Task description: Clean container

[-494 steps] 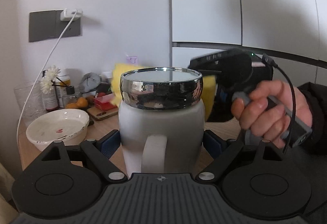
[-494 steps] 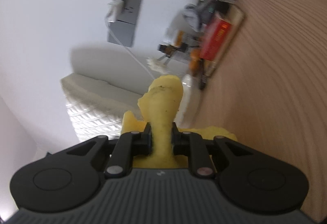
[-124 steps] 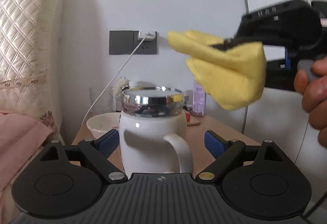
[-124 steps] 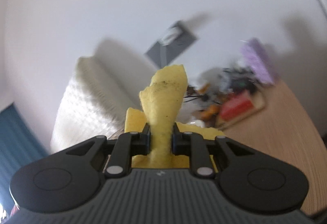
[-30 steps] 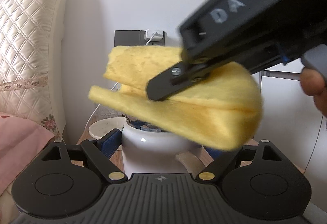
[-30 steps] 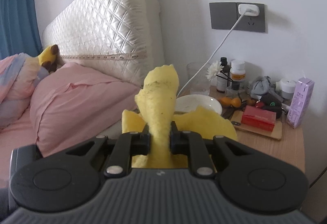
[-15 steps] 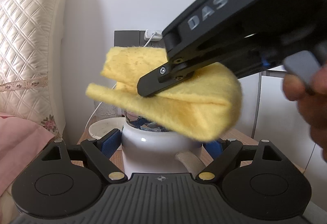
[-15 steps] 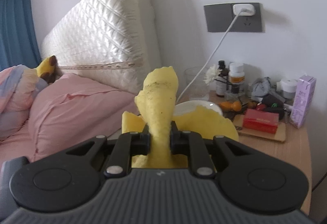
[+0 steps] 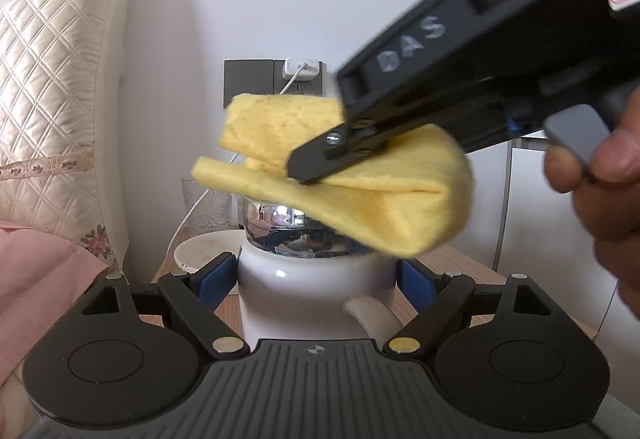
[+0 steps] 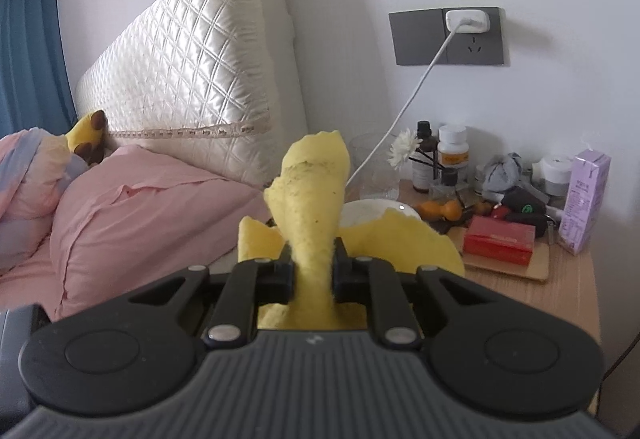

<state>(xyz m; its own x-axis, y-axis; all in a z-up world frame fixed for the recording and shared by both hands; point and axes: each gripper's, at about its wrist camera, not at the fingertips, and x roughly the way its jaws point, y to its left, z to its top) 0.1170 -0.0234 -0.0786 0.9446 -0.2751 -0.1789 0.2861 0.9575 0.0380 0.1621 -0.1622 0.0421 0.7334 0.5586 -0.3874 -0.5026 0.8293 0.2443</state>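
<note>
Left gripper (image 9: 316,275) clamps the white mug (image 9: 308,291) upright at frame centre-bottom, chrome rim facing up, handle at lower right. Right gripper (image 9: 308,167) enters from the upper right, clenched on the folded yellow cloth (image 9: 372,199), which hangs just above the rim, overlapping its right side. Mouth lies straight below the cloth; likely next move is down into it.

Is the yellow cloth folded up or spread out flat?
Folded. The yellow cloth is doubled over in layers, pinched by the right gripper.
</note>
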